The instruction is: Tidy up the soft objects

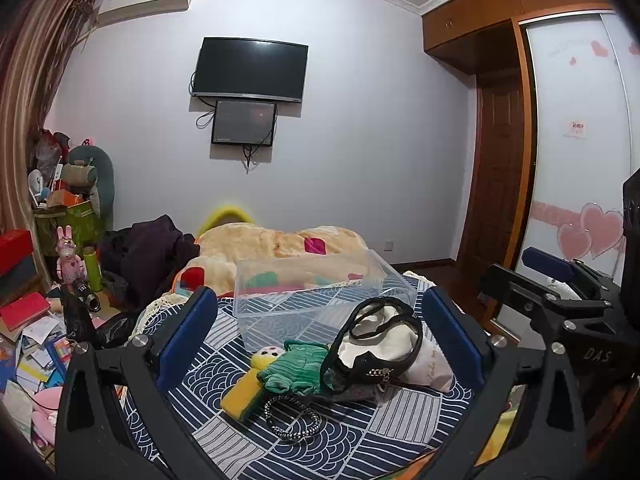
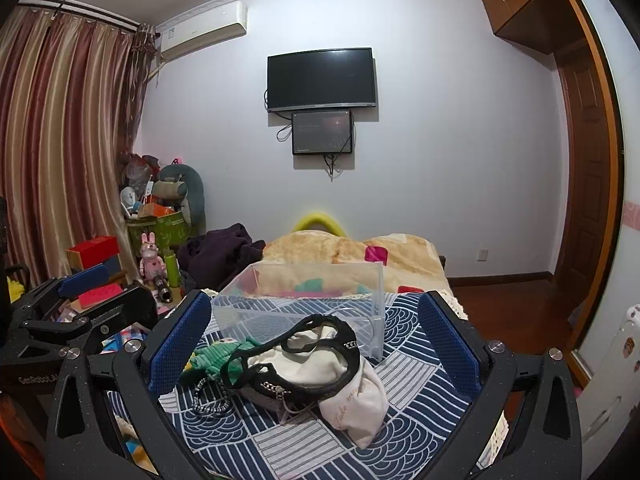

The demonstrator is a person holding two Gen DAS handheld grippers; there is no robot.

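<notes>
The left gripper hovers over the bed with its blue-padded fingers spread wide and nothing between them. Framed in that gap lies the heap of soft things: a yellow sponge, a green knitted doll with a pale face resting partly on the sponge, and a black-and-white braided cord loop just in front of both. Touching the doll's right side is a white drawstring pouch with cursive lettering, draped over by a black strap with a chain link (the grey fabric under it is too bunched to name).

The right gripper likewise has its fingers wide apart and empty, the pouch and black strap lying between them, the green doll to their left.

Just behind the heap stands a clear plastic bin, upright on the blue patterned bedspread. Beyond it lies a cream blanket. A television hangs on the far wall, with a smaller screen under it.
</notes>
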